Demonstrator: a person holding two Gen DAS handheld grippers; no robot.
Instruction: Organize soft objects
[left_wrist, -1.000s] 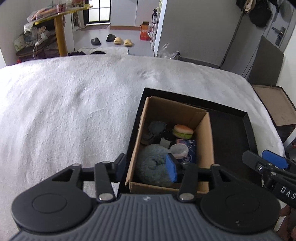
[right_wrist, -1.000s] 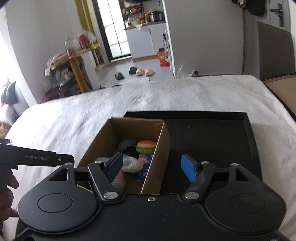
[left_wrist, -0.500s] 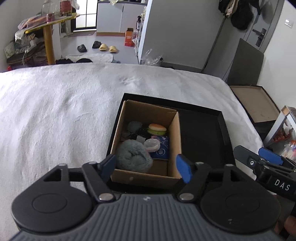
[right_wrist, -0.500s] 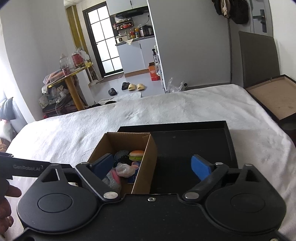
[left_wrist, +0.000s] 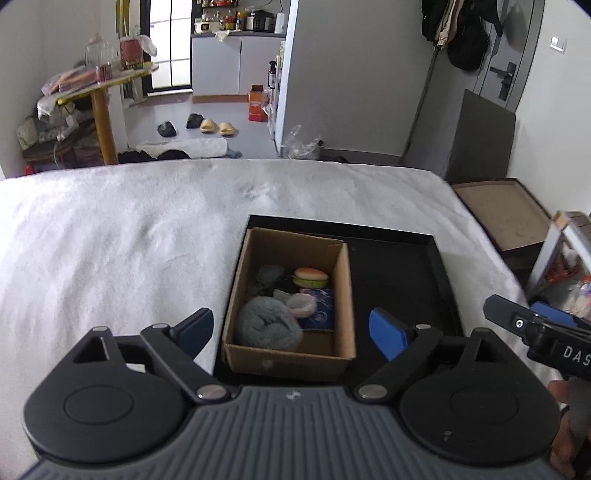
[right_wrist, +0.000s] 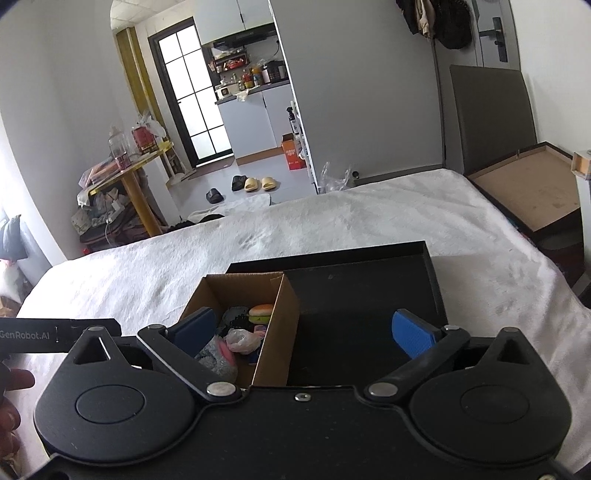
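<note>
A: Item one, containers. What is sitting where?

B: A cardboard box (left_wrist: 288, 295) is standing in the left part of a black tray (left_wrist: 402, 273), and the tray is lying on a bed under a white blanket (left_wrist: 110, 240).

A: Item two, soft objects. Where are they lying?

B: All inside the cardboard box. A grey rolled towel (left_wrist: 267, 325) is filling the near left corner. A toy hamburger (left_wrist: 311, 277) is resting toward the far side, a dark fuzzy item (left_wrist: 269, 274) is sitting to its left, a pale crumpled plastic bag (left_wrist: 301, 303) is lying between towel and hamburger, and a blue packet (left_wrist: 321, 310) is leaning at the right wall. Its print is too small to read.

A: Item three, the tools?

B: The left hand-held gripper (left_wrist: 291, 330) is hovering just short of the box, blue pads spread wide, carrying nothing. The right hand-held gripper (right_wrist: 303, 330) is hanging over the tray's near edge, likewise spread wide and carrying nothing.

A: Item four, writing?

B: "DAS" is showing on the right tool's body in the left wrist view, cut off by the frame edge. "GenRobot.AI" is showing on the left tool's bar in the right wrist view.

A: Item five, surroundings?

B: An orange carton (left_wrist: 256, 107) is standing on the floor beyond the bed; its label is unreadable.
</note>
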